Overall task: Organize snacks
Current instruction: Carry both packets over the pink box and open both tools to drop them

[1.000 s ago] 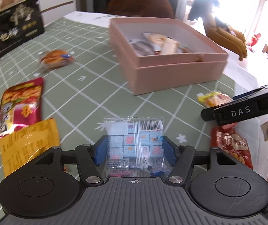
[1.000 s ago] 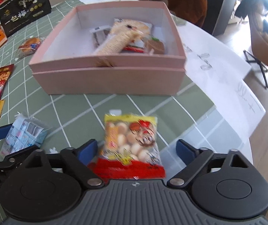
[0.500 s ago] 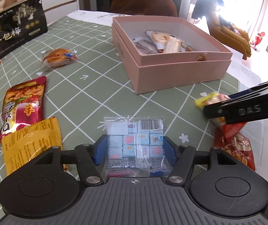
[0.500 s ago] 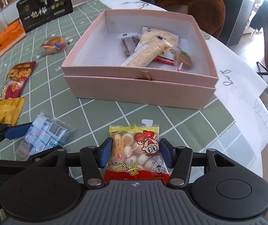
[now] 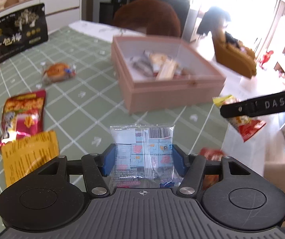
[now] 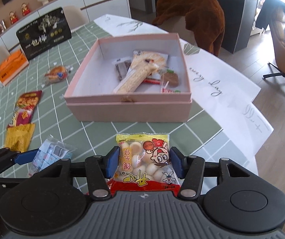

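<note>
On the left, the left tool [image 5: 143, 156] holds a clear packet of small blue-wrapped sweets [image 5: 143, 151] by its two side edges, the blue pads pressed against the film and the jaws closing a little further on it; the packet sits clear of the green checked counter [image 5: 86, 107]. It looks light and crinkly, with loose hard pieces inside that can shift, so a hold across the filled middle seems safer than one on the slippery empty seal at the top. To its right, the right tool [image 6: 142, 162] is clamped on a yellow and red bag of small round biscuits [image 6: 142, 161], also gripped at both sides and lifted off the counter. That bag appears puffy and light, its contents brittle, so I judge a firm squeeze could crush them; the present hold across the full belly of the bag looks sound. Farther off, beyond both tools, stands the open pink box [image 6: 128, 111], its walls low and stiff. Inside it lie a long pale wrapped wafer [image 6: 140, 73], a dark bar [image 6: 121, 70] on its left, a brown piece [image 6: 170, 78] on its right and a small red-striped sweet near the front wall. The left half of the box floor is bare, which leaves room for both packets.
</note>
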